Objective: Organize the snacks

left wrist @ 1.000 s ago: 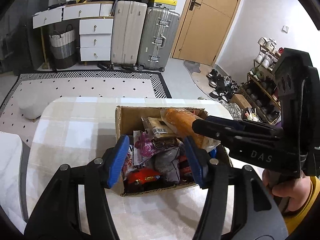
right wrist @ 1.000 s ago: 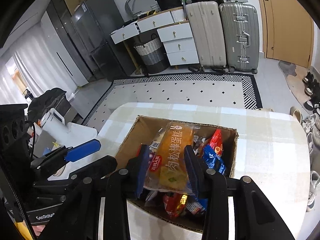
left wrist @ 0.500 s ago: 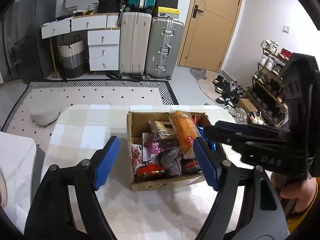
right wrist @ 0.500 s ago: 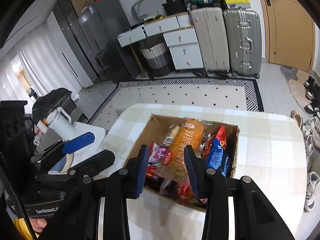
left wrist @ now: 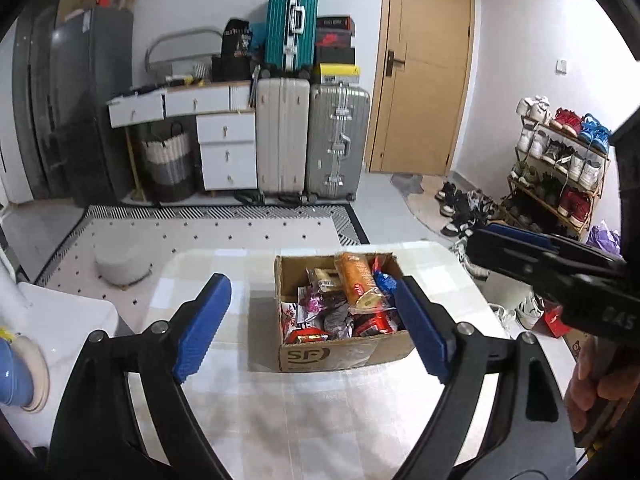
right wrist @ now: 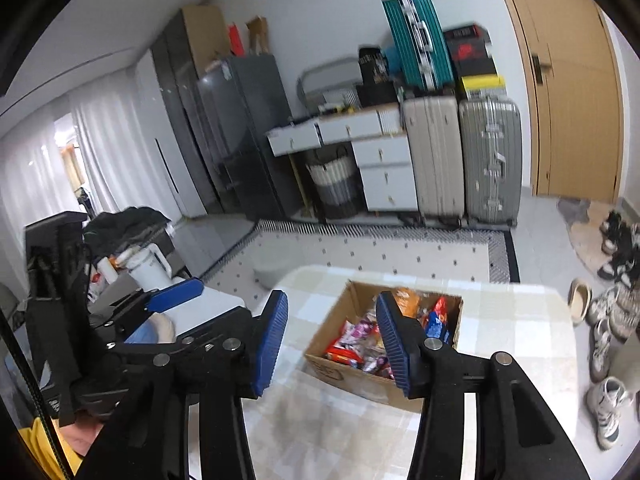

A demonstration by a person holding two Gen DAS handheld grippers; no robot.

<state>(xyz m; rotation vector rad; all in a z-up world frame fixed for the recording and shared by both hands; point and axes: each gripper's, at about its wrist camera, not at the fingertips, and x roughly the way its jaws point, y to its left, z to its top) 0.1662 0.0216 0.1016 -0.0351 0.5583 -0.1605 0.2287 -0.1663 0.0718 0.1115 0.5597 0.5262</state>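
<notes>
Open brown cardboard box [left wrist: 344,354] sits at table [left wrist: 320,420] centre, packed with snack packets; long orange bread packet [left wrist: 356,282] lies on top toward 12 o'clock. Left gripper [left wrist: 310,332] and right gripper [right wrist: 332,344] both spread wide, empty, above table.

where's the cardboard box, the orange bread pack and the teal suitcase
cardboard box [left wrist: 344,354], left wrist view, front wall
orange bread pack [left wrist: 354,278], left wrist view, middle of wrapper
teal suitcase [left wrist: 292,20], left wrist view, front shell
</notes>
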